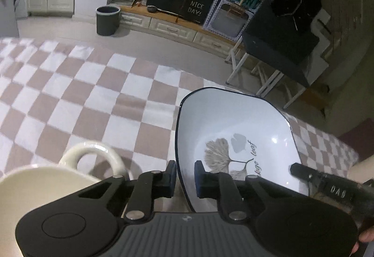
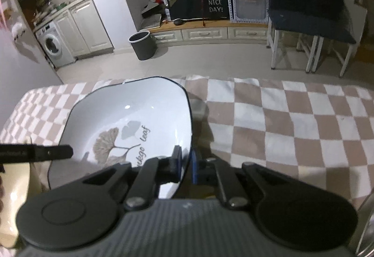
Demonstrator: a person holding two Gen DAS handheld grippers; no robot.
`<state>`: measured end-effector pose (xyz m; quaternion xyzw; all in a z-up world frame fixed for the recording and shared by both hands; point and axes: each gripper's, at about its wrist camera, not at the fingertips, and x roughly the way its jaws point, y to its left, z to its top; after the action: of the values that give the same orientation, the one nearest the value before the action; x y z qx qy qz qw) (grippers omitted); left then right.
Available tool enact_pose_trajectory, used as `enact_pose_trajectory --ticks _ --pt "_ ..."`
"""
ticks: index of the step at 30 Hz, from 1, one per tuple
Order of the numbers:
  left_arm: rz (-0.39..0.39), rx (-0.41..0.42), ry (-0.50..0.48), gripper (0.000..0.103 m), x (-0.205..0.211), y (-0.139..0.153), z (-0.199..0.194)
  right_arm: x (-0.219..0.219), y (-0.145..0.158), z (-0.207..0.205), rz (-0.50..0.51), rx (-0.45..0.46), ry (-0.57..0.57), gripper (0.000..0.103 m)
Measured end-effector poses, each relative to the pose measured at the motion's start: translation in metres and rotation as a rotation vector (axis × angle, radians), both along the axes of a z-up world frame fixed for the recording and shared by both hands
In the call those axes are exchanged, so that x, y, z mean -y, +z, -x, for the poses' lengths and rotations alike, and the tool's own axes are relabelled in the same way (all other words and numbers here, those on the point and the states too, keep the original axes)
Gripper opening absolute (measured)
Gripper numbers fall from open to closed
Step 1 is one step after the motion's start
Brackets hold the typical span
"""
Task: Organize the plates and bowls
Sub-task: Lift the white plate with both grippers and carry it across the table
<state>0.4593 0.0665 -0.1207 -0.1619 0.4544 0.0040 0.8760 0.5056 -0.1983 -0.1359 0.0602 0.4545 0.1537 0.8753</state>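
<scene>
Together: we hold the white square-ish ceramic bowl with a dark rim and a ginkgo leaf print [image 1: 233, 130] from two opposite sides, one gripper on each side of the rim.
Left gripper [image 1: 185, 177]: its fingers stand on both sides of the bowl's left rim, one outside and one inside; they look narrow on the wall, so we judge they clamp it.
Right gripper [image 2: 185, 163]: the same on the right rim, with the black pad inside and the blue pad outside, pressed narrow on the thin wall.
Why two grips: the bowl is wide and smooth, and one pinch on a thin rim could let it tilt or slip; two grips keep it level.
Bowl position: it seems lifted a little over the pink-and-white checkered cloth on the bench [image 2: 292, 121], judging from the shadow under it, but we cannot say this surely.
Cream ceramic dish with a loop handle [image 1: 91, 156]: it sits just beside the bowl on the left, probably the place to stack or the next piece.
</scene>
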Motion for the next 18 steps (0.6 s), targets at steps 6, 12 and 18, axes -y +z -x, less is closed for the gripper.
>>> enact_pose_trajectory --ticks 6,12,18 --pt "-0.099 0.015 -0.015 0.017 0.012 0.002 -0.007 0.001 -0.008 -0.012 -0.05 -0.034 -0.023 0.012" --pt "-0.211 0.037 -0.056 0.017 0.023 -0.001 -0.01 -0.002 -0.014 -0.008 -0.052 -0.039 -0.023 0.016" --pt "-0.203 0.071 -0.036 0.012 0.018 -0.002 -0.008 -0.002 -0.016 -0.001 -0.026 -0.005 -0.014 0.019"
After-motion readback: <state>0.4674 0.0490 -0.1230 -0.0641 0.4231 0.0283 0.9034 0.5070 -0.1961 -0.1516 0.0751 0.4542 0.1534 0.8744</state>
